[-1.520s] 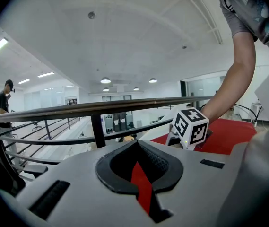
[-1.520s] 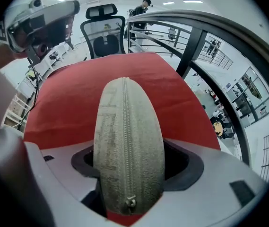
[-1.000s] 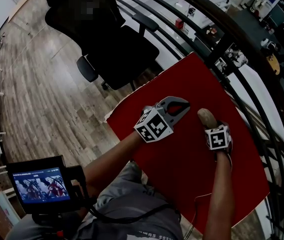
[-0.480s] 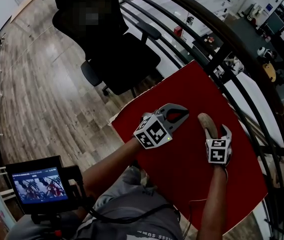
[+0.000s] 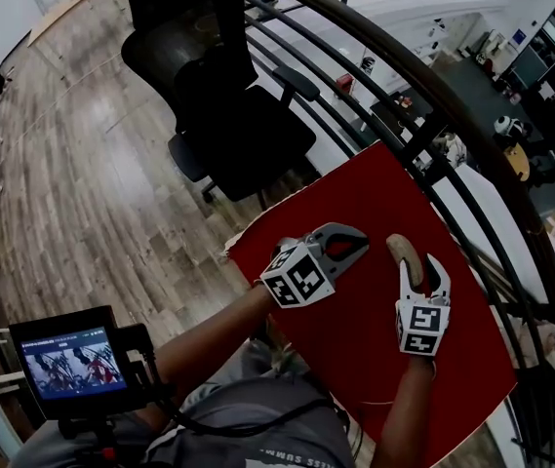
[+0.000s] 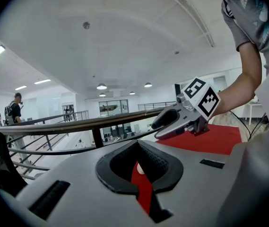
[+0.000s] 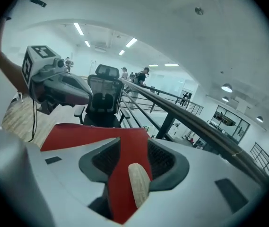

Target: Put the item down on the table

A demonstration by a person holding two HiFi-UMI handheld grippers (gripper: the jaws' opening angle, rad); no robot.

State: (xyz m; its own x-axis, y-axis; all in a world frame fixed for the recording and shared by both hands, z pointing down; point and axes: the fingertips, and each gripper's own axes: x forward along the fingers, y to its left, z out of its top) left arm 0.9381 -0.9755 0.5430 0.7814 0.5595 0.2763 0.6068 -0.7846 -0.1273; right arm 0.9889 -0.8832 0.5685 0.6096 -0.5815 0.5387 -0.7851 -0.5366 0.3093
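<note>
The item [image 5: 402,250] is a tan, oblong, bread-like piece that lies on the red table [image 5: 355,339]. My right gripper [image 5: 424,263] hangs just above and behind it. Its jaws have just been closing, but they stand apart and do not press on the item. In the right gripper view the item [image 7: 139,186] shows below, through the gap of my right gripper [image 7: 123,145], resting on the red table [image 7: 91,131]. My left gripper [image 5: 359,246] hovers over the table to the left with its tips together and nothing in them. It appears again as the left gripper [image 7: 70,94].
A dark railing [image 5: 433,115] curves along the table's far side. Beyond the table's left edge a black office chair [image 5: 228,105] stands on the wooden floor. A small monitor [image 5: 72,359] sits at the lower left near the person's body.
My right gripper has pulled up and back from the item, which stays on the table. The left gripper has risen a little.
</note>
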